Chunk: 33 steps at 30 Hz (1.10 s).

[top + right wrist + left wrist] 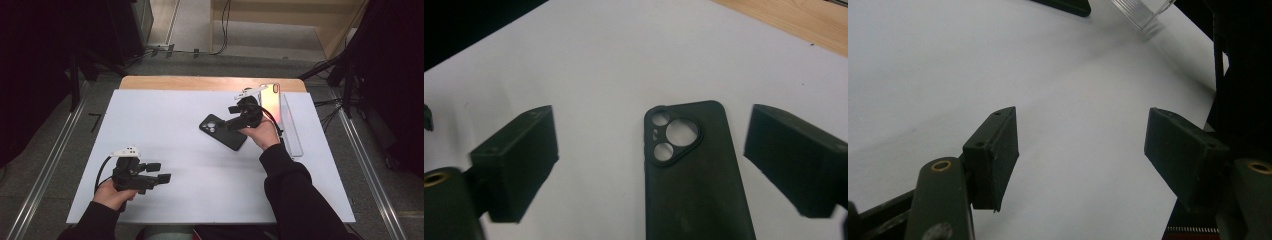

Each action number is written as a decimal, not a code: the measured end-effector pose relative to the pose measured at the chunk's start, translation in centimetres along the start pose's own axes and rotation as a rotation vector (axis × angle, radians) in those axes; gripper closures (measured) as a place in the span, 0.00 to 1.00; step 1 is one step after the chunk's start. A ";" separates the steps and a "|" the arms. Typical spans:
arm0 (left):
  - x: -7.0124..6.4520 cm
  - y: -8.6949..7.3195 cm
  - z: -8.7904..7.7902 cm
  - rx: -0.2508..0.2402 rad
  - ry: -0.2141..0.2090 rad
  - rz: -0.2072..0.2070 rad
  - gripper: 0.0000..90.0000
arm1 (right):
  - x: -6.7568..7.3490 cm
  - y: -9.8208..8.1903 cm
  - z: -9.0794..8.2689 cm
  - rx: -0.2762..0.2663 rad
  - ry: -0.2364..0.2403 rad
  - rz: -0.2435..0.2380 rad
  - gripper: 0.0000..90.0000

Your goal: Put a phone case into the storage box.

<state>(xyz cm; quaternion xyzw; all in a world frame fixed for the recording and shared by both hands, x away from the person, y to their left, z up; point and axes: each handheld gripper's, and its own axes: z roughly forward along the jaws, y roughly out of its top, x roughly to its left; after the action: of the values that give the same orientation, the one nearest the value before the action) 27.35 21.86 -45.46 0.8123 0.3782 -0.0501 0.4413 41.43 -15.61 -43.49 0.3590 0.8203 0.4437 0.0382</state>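
Observation:
A black phone case (pixel 223 132) lies flat, camera cut-outs up, on the white sheet (pixel 165 125) right of the middle. My right gripper (pixel 231 116) hovers over the case's far end, jaws open. In the right gripper view the case (pixel 694 175) lies between and below the two wide-apart jaws of that gripper (pixel 651 150), and the pads do not touch it. My left gripper (pixel 156 173) is held low near the front left, open, with nothing between its jaws. In the left gripper view this gripper (pixel 1080 150) has bare white sheet in the gap.
A phone with a pinkish back (pixel 270 98) stands in a clear plastic holder (pixel 291 127) at the back right. A strip of wooden table edge (pixel 210 82) runs along the back. One corner of the clear holder (pixel 1143 10) sits at the top of the left gripper view.

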 end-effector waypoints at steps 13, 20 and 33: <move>0.0 0.0 0.0 -0.004 -0.005 -0.001 0.34 | -1.5 -0.3 2.8 0.042 -0.009 0.005 0.05; 0.0 0.0 0.0 -0.004 -0.004 -0.001 0.34 | -1.8 -0.7 3.3 0.064 -0.026 -0.001 0.05; 0.0 0.0 0.0 -0.007 -0.004 -0.002 0.34 | -1.8 -1.7 4.7 0.123 -0.045 -0.034 0.05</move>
<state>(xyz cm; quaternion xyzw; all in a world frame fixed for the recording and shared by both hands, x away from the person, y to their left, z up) 27.36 21.88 -45.41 0.8102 0.3783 -0.0506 0.4449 43.60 -14.03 -48.07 0.3565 0.8509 0.3836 0.0420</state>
